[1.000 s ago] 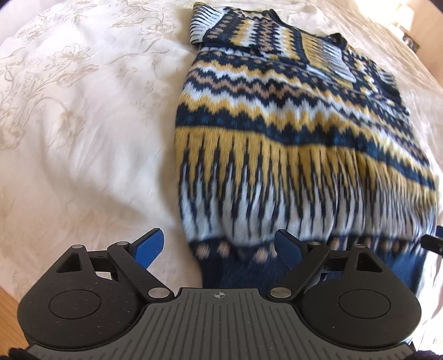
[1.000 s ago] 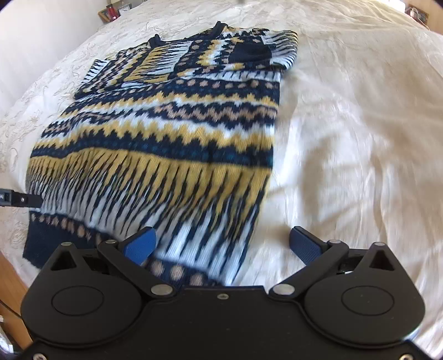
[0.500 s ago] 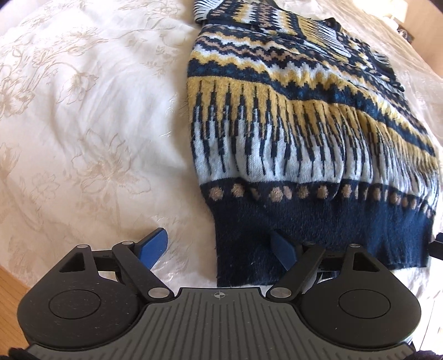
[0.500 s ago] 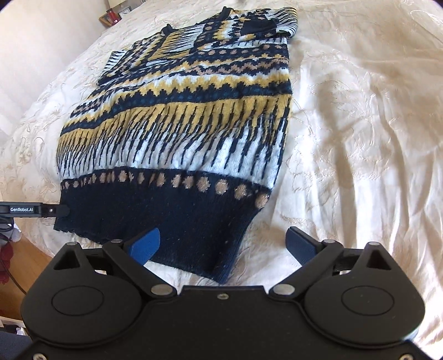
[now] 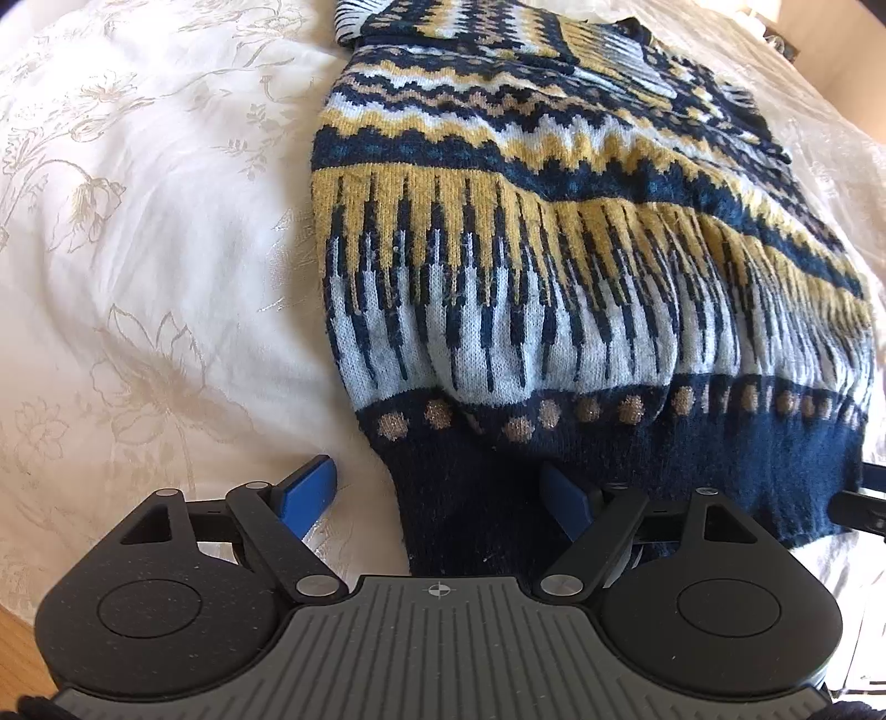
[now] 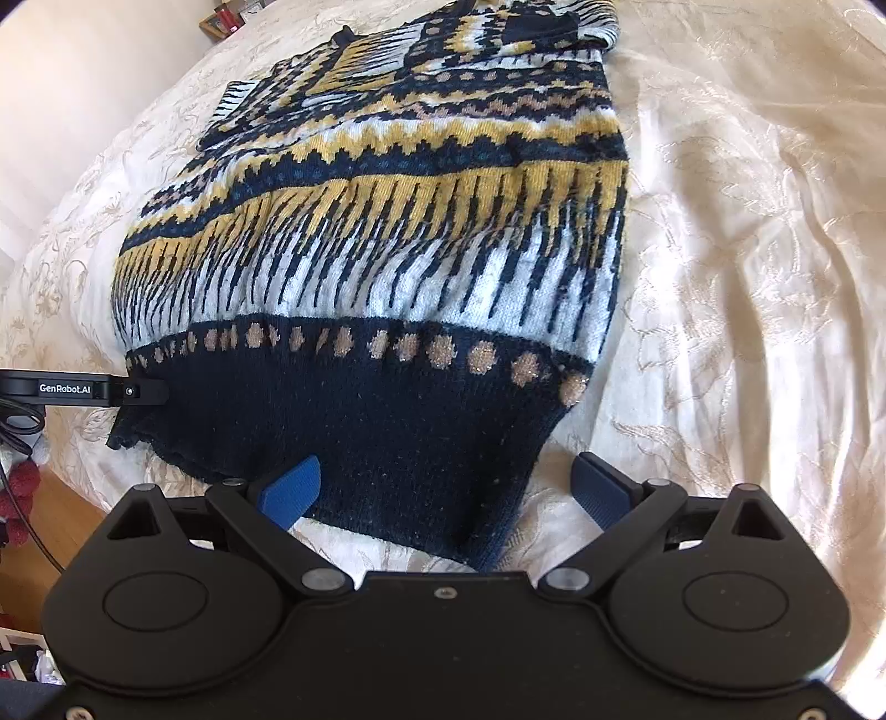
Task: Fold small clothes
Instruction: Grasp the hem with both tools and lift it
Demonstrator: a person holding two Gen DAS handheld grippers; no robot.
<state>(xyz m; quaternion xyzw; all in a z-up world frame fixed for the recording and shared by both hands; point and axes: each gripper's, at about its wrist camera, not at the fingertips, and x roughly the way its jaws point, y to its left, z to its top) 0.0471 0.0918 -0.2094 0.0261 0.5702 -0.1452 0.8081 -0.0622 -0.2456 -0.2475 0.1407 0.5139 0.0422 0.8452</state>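
A navy, yellow and white patterned sweater (image 5: 554,249) lies flat on the bed, its sleeves folded in at the far end. It also shows in the right wrist view (image 6: 387,221). My left gripper (image 5: 437,490) is open with its jaws either side of the sweater's near left hem corner. My right gripper (image 6: 448,484) is open with its jaws either side of the near right hem corner. The navy hem band (image 6: 354,410) bulges up a little between the two grippers. The left gripper's tip (image 6: 83,389) shows at the left edge of the right wrist view.
The sweater rests on a cream floral bedspread (image 5: 138,249) that spreads left and, in the right wrist view (image 6: 747,249), right of it. The bed's near edge and wooden floor (image 5: 16,653) lie just below the grippers. Small items (image 6: 227,16) stand far back left.
Both grippers first pulled back from over the sweater, then moved forward onto its hem, so the near hem corners now sit between their open jaws. The hem bunches up slightly.
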